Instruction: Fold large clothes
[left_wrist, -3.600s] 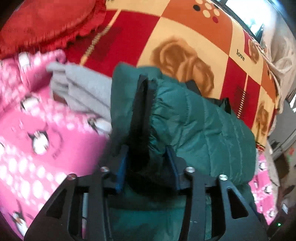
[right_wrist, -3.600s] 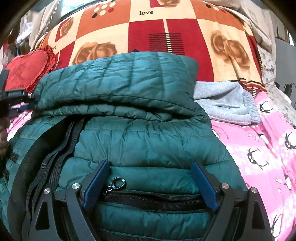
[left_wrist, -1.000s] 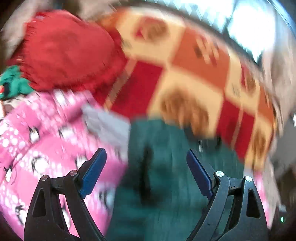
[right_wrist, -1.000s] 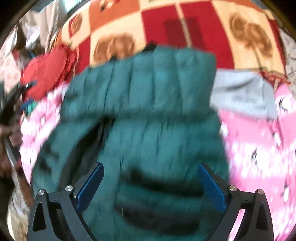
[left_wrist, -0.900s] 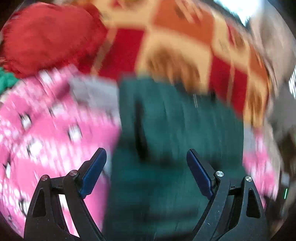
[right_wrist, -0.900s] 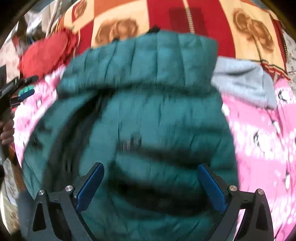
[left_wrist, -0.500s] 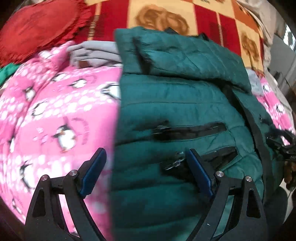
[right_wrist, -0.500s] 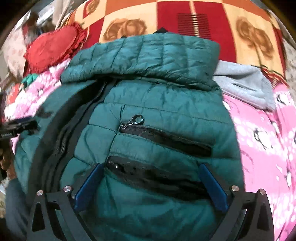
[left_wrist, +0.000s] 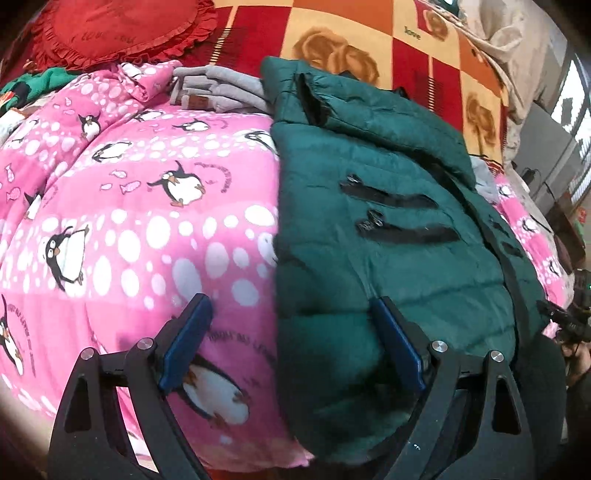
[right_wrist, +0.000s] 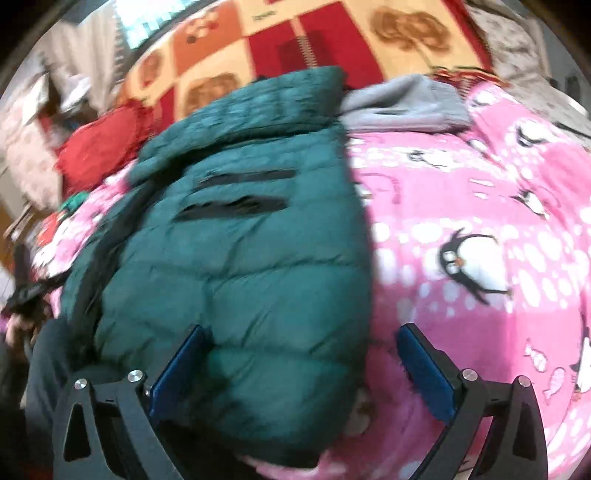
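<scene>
A dark green quilted jacket (left_wrist: 388, 229) lies on a pink penguin blanket (left_wrist: 129, 221), its top part folded down over the body, two black zip pockets showing. My left gripper (left_wrist: 291, 350) is open, straddling the jacket's near left hem corner. In the right wrist view the jacket (right_wrist: 236, 258) fills the left half, blurred. My right gripper (right_wrist: 299, 369) is open over the jacket's near right hem corner and the blanket (right_wrist: 480, 240).
A folded grey garment (left_wrist: 218, 88) lies behind the jacket, also in the right wrist view (right_wrist: 402, 103). A red heart cushion (left_wrist: 110, 29) and a red-and-orange checked quilt (left_wrist: 369, 48) lie at the back. The other gripper shows at the far right edge (left_wrist: 569, 317).
The left gripper has let go of the jacket's folded top. Both grippers have pulled back to the near hem, left toward the left corner, right toward the right corner.
</scene>
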